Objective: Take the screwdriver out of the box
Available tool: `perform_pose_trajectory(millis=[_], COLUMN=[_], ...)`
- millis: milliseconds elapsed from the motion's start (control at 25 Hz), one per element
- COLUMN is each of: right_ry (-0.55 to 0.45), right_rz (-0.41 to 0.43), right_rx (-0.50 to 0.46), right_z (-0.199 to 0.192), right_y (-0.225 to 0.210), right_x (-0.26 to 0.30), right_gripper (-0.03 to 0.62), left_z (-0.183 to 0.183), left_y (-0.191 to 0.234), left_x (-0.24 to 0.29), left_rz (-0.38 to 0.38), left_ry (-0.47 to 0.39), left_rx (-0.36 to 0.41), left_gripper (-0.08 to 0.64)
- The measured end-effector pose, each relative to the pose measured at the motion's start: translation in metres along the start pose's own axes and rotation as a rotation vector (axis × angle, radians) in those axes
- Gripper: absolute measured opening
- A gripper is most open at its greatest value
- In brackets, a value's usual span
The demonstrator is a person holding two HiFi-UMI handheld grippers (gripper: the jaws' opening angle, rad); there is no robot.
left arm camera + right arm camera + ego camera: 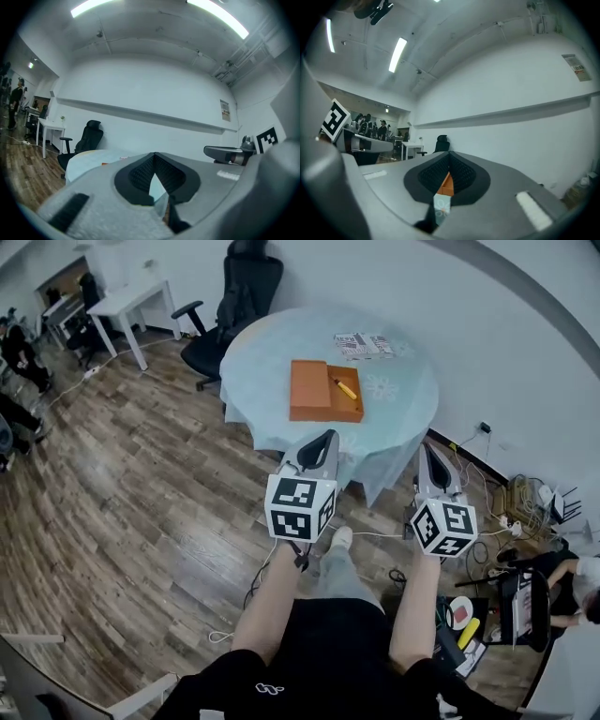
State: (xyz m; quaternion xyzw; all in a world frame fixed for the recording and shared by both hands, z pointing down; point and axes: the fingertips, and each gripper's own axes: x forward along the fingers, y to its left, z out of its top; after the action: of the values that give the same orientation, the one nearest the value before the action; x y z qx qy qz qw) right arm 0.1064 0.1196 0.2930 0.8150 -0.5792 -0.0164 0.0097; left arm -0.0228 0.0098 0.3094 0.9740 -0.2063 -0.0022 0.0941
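An open orange box point(312, 390) lies on a round table with a pale blue cloth point(272, 362). A yellow-handled screwdriver point(345, 388) rests in the box's right half. My left gripper point(330, 435) and right gripper point(427, 447) are held side by side, level, just short of the table's near edge and apart from the box. Both point toward the table with jaws shut and nothing between them. In the right gripper view a strip of the orange box point(446, 183) shows below the jaw tips of my right gripper point(449, 153). In the left gripper view my left gripper point(154, 154) faces the table point(89, 159).
A printed booklet point(364, 345) lies on the table behind the box. A black office chair point(239, 296) stands beyond the table and a white desk point(131, 301) at far left. Cables and gear point(511, 521) clutter the floor at right. The person's legs are below.
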Motion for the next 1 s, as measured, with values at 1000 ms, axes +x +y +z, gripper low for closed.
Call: perform_pose_trajectory(millis=[1000], right_ry=[0.392], right_rz=[0.261], right_rx=[0.259], right_z=[-0.182], right_y=[-0.146], right_x=[0.355], right_gripper=[0.008], left_z=[-0.134], left_y=[0.132], left_x=[0.349], left_rz=[0.223], left_ry=[0.370], left_rx=[-0.160], left_gripper=[0.003])
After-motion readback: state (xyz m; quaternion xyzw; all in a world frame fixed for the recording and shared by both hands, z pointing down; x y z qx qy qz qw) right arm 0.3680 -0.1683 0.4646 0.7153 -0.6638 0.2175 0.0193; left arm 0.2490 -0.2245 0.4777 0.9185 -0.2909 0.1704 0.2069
